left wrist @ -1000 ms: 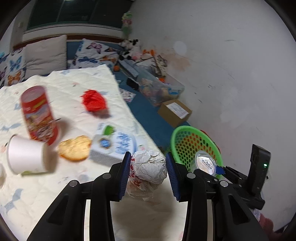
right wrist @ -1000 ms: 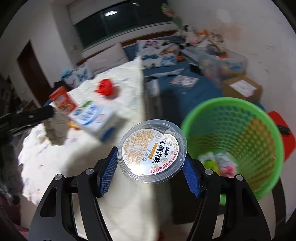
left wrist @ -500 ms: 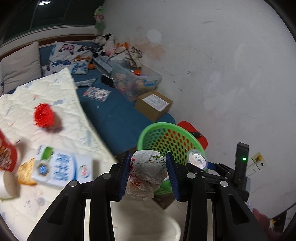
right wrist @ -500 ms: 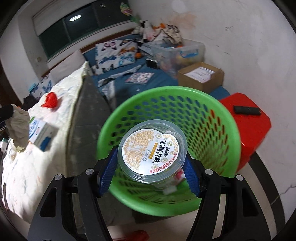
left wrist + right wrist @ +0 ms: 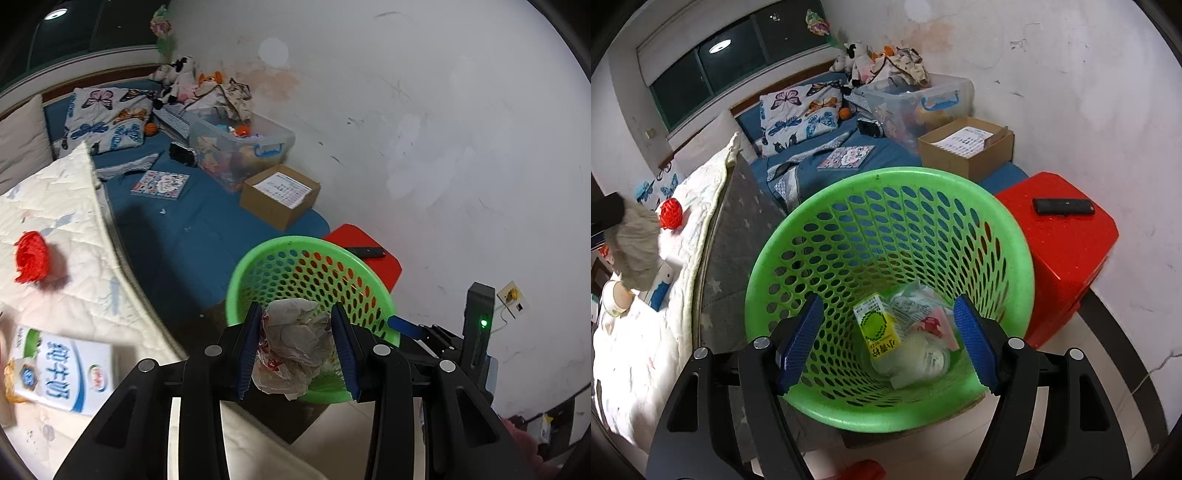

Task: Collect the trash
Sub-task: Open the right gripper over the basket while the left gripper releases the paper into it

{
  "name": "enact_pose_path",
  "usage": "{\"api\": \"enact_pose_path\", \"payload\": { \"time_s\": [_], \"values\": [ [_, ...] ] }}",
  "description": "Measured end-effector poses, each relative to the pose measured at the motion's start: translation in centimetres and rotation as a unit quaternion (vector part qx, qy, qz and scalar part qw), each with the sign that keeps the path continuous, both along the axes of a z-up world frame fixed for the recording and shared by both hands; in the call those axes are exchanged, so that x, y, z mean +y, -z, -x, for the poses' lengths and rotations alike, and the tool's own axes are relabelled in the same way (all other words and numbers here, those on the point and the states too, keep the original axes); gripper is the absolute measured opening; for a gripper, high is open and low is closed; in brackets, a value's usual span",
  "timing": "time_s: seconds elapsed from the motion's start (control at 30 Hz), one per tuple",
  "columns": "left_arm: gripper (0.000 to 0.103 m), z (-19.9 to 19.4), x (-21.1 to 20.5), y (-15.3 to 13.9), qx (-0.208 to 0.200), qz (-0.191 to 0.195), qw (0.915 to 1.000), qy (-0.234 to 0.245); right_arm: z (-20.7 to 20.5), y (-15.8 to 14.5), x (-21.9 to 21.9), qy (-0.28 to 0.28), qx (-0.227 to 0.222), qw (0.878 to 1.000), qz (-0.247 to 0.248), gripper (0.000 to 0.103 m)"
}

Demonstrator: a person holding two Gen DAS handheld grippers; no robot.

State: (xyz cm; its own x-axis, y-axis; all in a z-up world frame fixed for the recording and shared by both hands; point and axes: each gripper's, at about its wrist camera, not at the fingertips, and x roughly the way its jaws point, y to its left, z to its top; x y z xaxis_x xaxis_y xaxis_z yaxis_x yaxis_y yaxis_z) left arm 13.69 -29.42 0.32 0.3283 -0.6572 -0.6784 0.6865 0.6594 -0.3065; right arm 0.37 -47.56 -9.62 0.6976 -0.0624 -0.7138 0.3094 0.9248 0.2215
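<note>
My left gripper (image 5: 297, 349) is shut on a crumpled white paper wrapper (image 5: 293, 349), held just in front of the green mesh basket (image 5: 258, 266). My right gripper (image 5: 888, 345) is open and empty over the basket (image 5: 1015, 236). Inside the basket lie a yellow-green drink carton (image 5: 877, 328), a clear plastic cup (image 5: 923, 358) and other wrappers. The wrapper also shows at the left edge of the right wrist view (image 5: 635, 243). On the bed lie a red crumpled ball (image 5: 31, 256) and a blue-white milk carton (image 5: 62, 373).
A red plastic stool (image 5: 1060, 251) with a black remote (image 5: 1063, 206) stands right of the basket. A cardboard box (image 5: 964, 147) and a clear storage bin (image 5: 919, 99) sit behind it by the wall. The quilted bed (image 5: 74, 229) is on the left.
My right gripper opened and dropped the plastic cup into the basket. My left gripper carried the paper wrapper from over the bed toward the basket.
</note>
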Motion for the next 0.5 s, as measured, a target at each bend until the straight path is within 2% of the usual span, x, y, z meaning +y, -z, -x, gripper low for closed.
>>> {"api": "enact_pose_path", "payload": {
  "time_s": [0.3,0.5],
  "values": [
    [0.039,-0.4,-4.0,1.4,0.013,-0.018,0.9995,0.023,2.3,-0.9,-0.1,0.005,-0.016,1.000,-0.002,0.074],
    [0.044,-0.8,-5.3,2.7,0.030,-0.029,0.9987,0.027,3.1,-1.3,-0.1,0.007,-0.026,1.000,-0.005,0.074]
  ]
}}
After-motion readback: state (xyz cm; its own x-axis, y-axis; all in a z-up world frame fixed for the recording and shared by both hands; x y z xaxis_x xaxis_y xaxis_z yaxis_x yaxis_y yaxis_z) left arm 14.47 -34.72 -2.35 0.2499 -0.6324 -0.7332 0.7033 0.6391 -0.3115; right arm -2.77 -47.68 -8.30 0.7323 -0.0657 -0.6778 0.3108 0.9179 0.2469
